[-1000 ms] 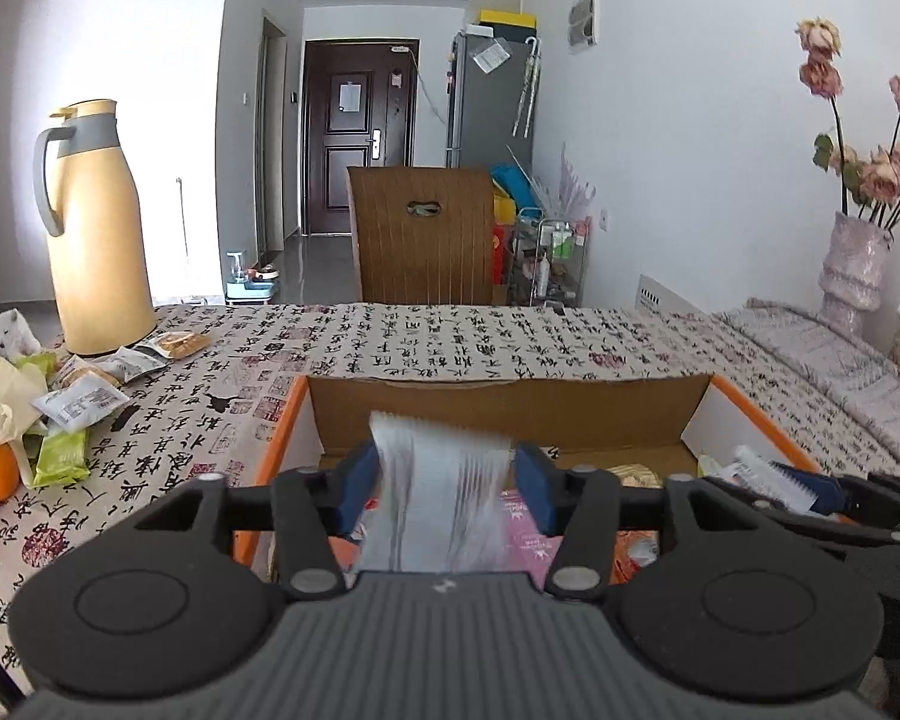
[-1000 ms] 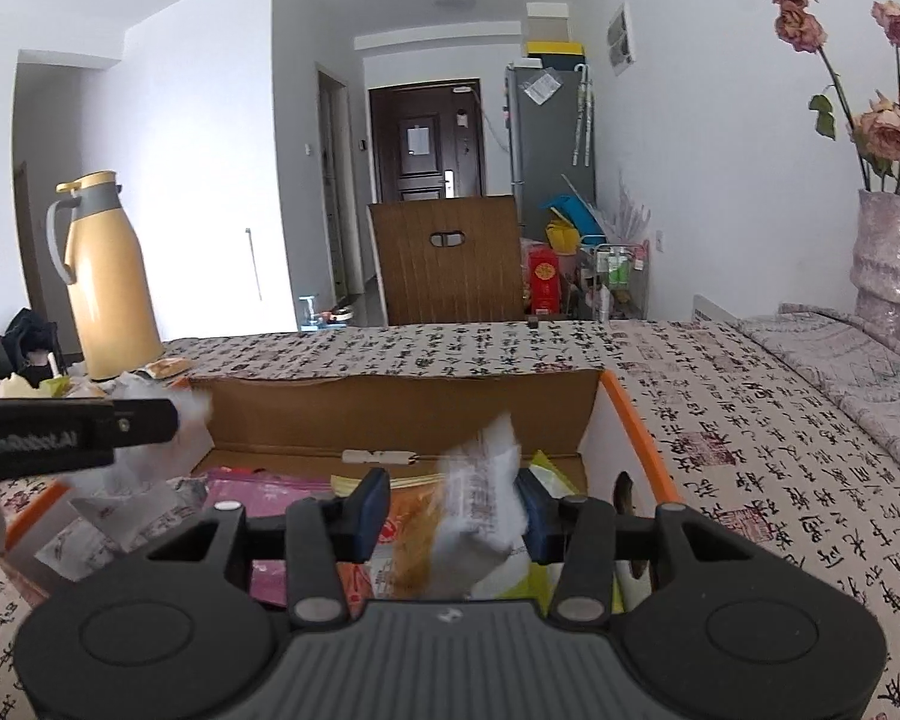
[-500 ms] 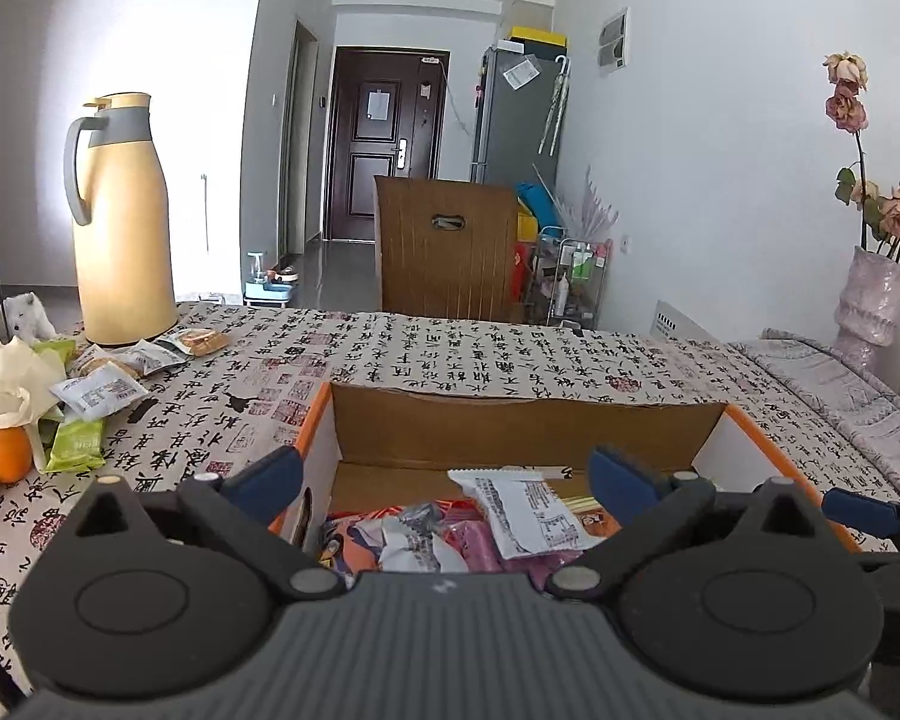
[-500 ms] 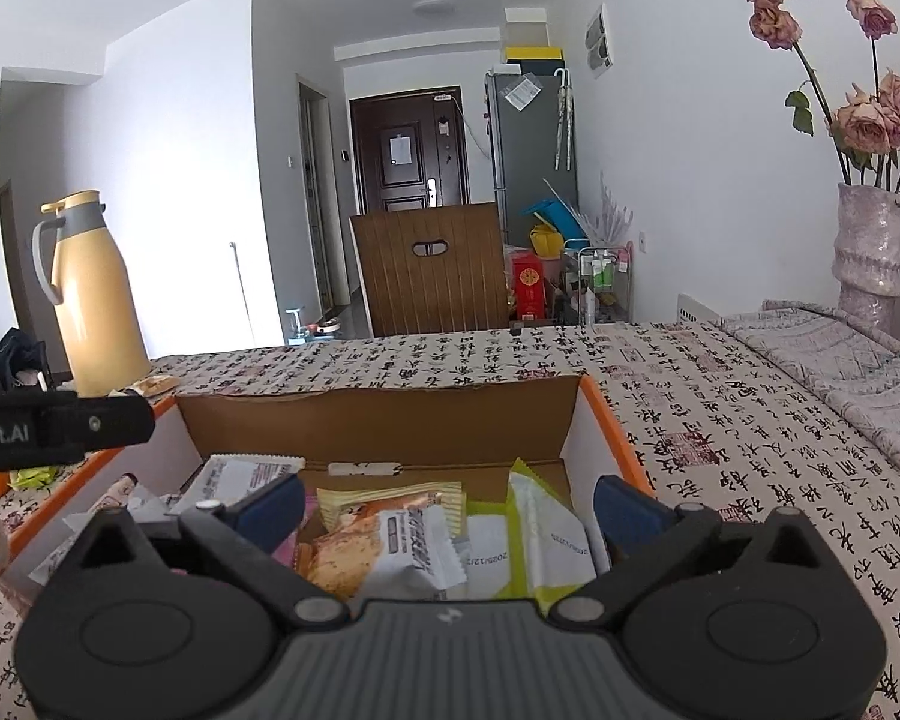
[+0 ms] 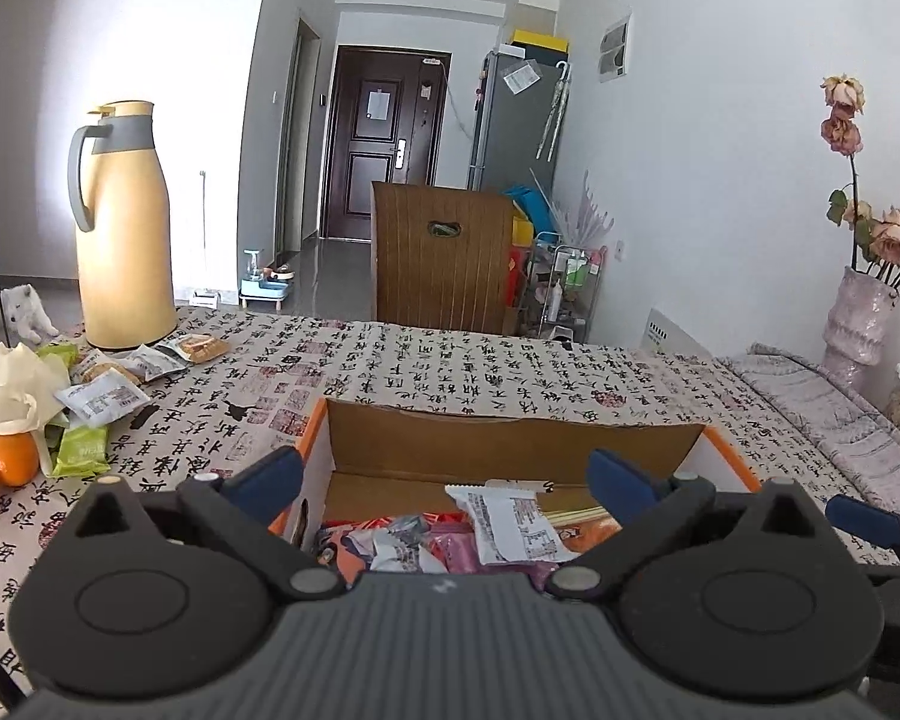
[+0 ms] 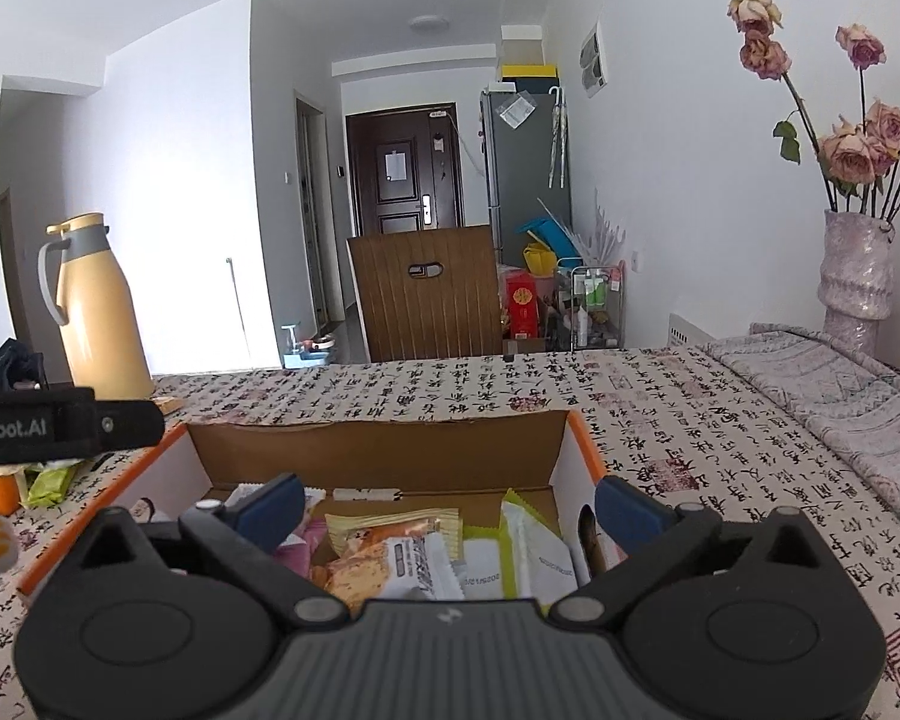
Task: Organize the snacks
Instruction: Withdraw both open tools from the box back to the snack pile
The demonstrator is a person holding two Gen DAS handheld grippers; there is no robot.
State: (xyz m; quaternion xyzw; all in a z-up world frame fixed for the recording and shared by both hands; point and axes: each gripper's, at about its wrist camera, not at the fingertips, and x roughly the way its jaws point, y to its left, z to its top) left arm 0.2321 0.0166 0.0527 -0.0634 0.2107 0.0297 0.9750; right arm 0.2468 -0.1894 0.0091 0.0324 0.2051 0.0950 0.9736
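Observation:
An open cardboard box [image 5: 510,435] with orange edges sits on the table and holds several snack packets; it also shows in the right wrist view [image 6: 378,450]. My left gripper [image 5: 444,477] is open and empty above the box's near left part, over a white packet [image 5: 513,525]. My right gripper [image 6: 450,504] is open and empty above the box's right part, over an orange-and-white packet [image 6: 390,564] and a green-edged packet [image 6: 537,552]. More loose snack packets [image 5: 105,396] lie on the table at the left.
A yellow thermos jug [image 5: 123,228] stands at the table's back left, with oranges [image 5: 9,456] and a white tissue nearby. A vase of dried roses [image 6: 855,264] stands at the right. A wooden chair back [image 5: 441,258] is behind the table. The patterned tablecloth [image 5: 480,366] covers the table.
Both grippers opened and dropped their packets into the box, then rose a little. The packets now lie in the box.

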